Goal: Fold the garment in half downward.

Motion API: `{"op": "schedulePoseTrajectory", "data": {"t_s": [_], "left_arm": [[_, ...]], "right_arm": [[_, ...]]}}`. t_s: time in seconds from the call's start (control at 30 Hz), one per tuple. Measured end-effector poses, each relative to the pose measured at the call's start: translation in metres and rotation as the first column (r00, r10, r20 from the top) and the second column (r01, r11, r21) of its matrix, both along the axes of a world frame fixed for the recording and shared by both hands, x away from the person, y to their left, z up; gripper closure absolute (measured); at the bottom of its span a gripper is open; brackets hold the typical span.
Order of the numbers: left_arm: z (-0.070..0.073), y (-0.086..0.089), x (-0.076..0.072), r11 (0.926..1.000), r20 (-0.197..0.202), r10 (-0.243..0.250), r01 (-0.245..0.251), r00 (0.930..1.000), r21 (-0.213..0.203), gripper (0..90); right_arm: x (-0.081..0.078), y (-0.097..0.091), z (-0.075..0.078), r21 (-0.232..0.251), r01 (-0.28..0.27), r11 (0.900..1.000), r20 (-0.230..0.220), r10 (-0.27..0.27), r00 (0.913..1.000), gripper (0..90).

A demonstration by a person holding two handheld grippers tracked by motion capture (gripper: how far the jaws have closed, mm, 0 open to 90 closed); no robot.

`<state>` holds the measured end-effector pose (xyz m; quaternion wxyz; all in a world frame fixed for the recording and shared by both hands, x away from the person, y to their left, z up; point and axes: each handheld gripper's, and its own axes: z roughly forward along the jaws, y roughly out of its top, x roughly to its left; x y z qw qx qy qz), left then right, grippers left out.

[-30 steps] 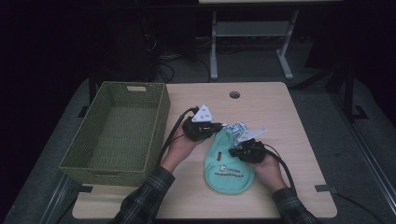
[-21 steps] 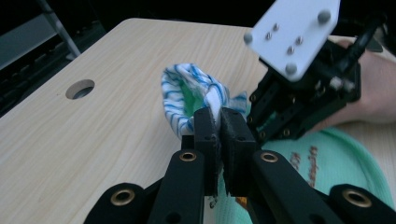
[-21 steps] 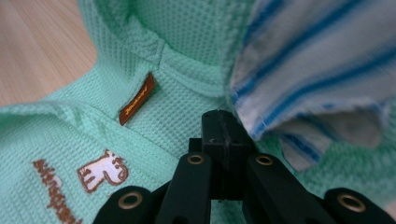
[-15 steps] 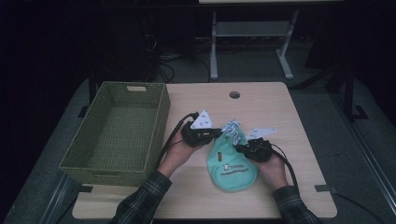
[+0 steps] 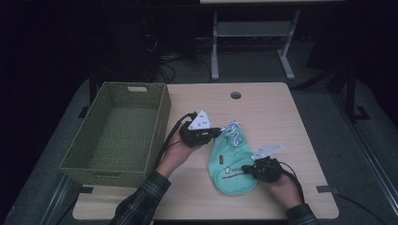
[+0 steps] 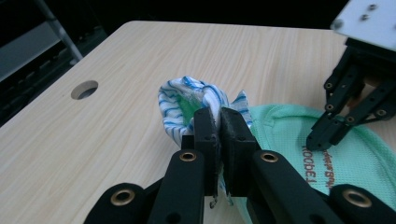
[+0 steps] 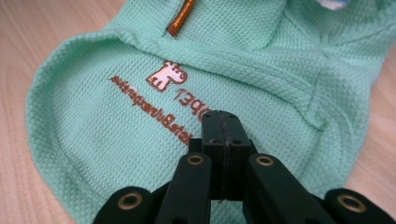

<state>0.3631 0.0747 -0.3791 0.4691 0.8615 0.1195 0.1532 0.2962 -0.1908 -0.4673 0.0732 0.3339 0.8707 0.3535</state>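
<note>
Garment: a small mint-green mesh garment [image 5: 233, 164] lies flat on the tabletop [image 5: 272, 112], near the middle and toward the near edge, right of the woven basket [image 5: 117, 131].
Look of it: open-weave knit, a brown printed line of lettering with a small pale animal figure [image 7: 168, 74], a brown tab at one seam, and a blue-and-white striped trim [image 6: 187, 100] bunched at its far end.
Left tool: the left tool [image 6: 217, 128] has its jaws clamped on the striped trim, which puffs up just beyond the pads.
Right tool: the right tool [image 7: 223, 128] has its jaws pressed together with nothing between them, its tip over the green mesh beside the lettering; contact with the cloth cannot be told.
Step in hand: judged from this, the person is gathering or folding the garment, one end pinned while the other tool works the body.
Doing it well: the left grip should hold the trim steady so the cloth does not slide. The right tool would need to part its jaws and take a fold of mesh near the rounded near end, not just press on it.
Risk: thin mesh may slip from a shallow pinch, or the pads may catch only one layer.
Basket: empty inside, well apart from the garment to the left.
</note>
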Motion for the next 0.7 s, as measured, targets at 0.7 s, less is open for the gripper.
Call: {"op": "schedulePoseTrajectory", "data": {"t_s": [0.7], "left_arm": [[-0.02, -0.021, -0.048, 0.9812, -0.045, -0.187, 0.188, 0.9814, 0.042, 85.5]], "right_arm": [[0.011, -0.001, -0.001, 0.0, 0.043, 0.9991, 0.017, -0.043, 0.9989, 90.0]]}}
